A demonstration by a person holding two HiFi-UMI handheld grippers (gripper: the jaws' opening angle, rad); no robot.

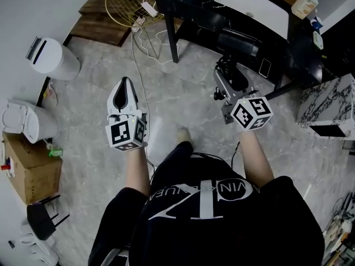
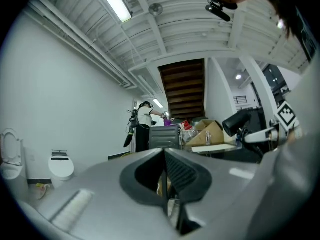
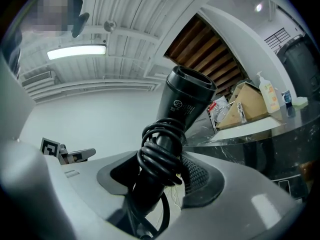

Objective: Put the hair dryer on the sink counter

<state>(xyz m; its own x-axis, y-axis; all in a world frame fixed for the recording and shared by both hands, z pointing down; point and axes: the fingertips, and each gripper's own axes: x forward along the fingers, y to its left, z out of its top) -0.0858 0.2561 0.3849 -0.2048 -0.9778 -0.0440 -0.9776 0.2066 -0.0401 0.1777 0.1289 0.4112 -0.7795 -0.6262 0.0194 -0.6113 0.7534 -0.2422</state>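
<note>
The black hair dryer (image 1: 235, 76) has its cord wound round the handle, and my right gripper (image 1: 226, 77) is shut on that handle. In the right gripper view the hair dryer (image 3: 185, 100) points its nozzle up and away between the jaws of the right gripper (image 3: 156, 170). The dark sink counter (image 1: 202, 16) with its white basin (image 1: 254, 5) stands ahead of me, and the same counter (image 3: 252, 134) shows at the right of the right gripper view. My left gripper (image 1: 124, 84) hangs over the floor to the left, shut and empty. The left gripper (image 2: 167, 180) shows nothing between its jaws.
A soap bottle (image 1: 306, 2) stands on the counter's far right. A white bin (image 1: 52, 57), another white unit (image 1: 23, 121) and a cardboard box (image 1: 32, 172) line the left wall. A wire basket (image 1: 126, 4) and power strip (image 1: 150, 8) lie ahead. A marble block (image 1: 331, 105) is at right.
</note>
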